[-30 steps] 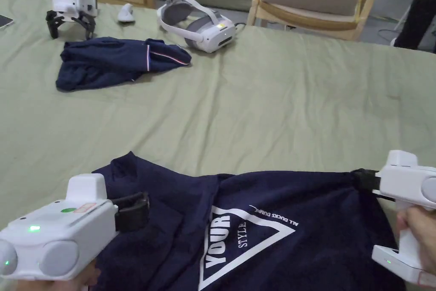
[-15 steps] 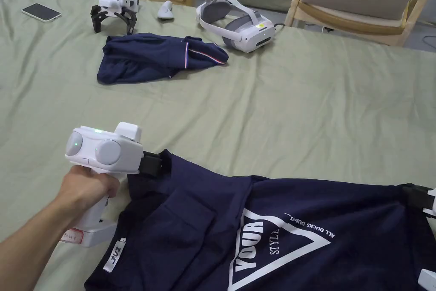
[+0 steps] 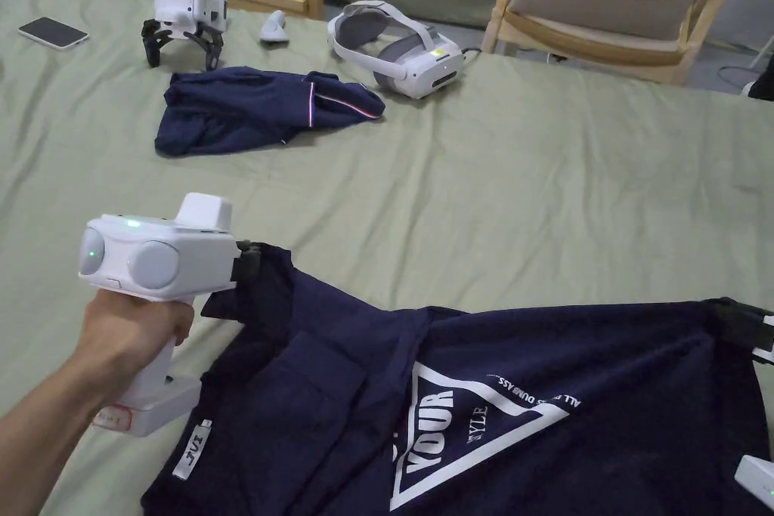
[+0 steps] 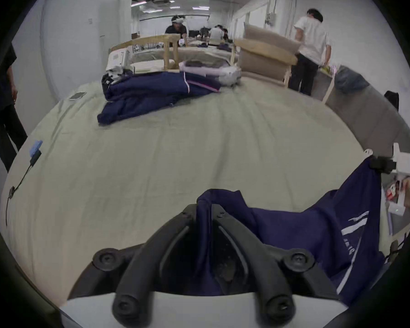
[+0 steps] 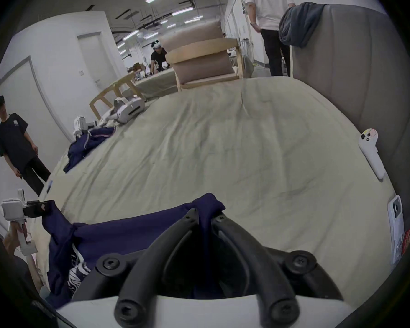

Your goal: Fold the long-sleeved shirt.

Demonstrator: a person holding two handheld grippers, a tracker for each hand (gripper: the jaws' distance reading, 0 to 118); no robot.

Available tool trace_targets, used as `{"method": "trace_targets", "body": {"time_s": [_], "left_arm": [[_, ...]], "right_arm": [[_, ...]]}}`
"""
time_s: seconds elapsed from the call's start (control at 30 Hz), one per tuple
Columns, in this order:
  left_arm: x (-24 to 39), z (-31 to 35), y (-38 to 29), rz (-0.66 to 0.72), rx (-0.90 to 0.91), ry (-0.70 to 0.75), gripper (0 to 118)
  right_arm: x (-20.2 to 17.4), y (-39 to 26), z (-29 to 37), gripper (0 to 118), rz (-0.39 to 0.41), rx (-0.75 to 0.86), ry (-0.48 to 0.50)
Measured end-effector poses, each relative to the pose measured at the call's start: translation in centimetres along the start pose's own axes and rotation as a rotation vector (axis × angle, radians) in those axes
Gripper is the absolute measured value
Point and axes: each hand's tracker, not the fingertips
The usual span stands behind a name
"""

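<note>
**Shirt held at two corners, slack in the middle: where it could slip**

The counter [image 3: 529, 185], draped in a green sheet, carries the navy long-sleeved shirt [image 3: 484, 404] at its near edge, print side up, with the fabric bunched and creased on its left half. Farther back lie a second dark garment [image 3: 257, 106] and a white headset [image 3: 397, 49], well apart from the work.

The left gripper [image 4: 205, 211] is clenched on one far corner of the shirt, the right gripper [image 5: 205, 212] on the other, cloth pinched between both jaws of each.

Risks, as I judge them: each pinch takes only a small tuck of fabric, so a sharp tug could pull a corner free. The rumpled left side could get folded in crooked if it is not drawn taut first.
</note>
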Motion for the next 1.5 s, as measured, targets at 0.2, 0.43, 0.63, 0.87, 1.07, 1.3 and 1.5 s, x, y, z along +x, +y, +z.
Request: {"method": "trace_targets", "body": {"time_s": [0.2,0.43,0.63,0.87,1.07,1.3,1.5], "left_arm": [[1.0,0.5,-0.8,-0.015,-0.015,-0.014,15],[1.3,1.0,-1.6,0.006,-0.003,-0.011,15],[2.2,1.4,-1.8,0.003,-0.020,-0.025,14],[2.7,7.2,-4.0,-0.014,0.093,-0.108,14],[3.6,11.4,-7.8,-0.051,0.119,-0.132,14],[3.7,16.2,-13.2,-0.074,0.121,-0.178,14],[2.9,17.8,-17.6,-0.041,0.081,-0.210,14]], "right_arm": [[-0.5,-0.6,1.5,5,0.013,0.017,0.002],[-0.7,-1.1,2.9,5,0.005,0.039,0.011],[-1.0,-1.8,4.2,5,0.014,0.064,0.017],[-2.1,-4.2,9.7,5,0.092,0.158,0.074],[-3.5,-8.0,16.3,5,0.208,0.224,0.153],[-2.3,-15.0,22.8,5,0.256,0.195,0.230],[-0.8,-21.6,25.3,5,0.301,0.078,0.278]]}}
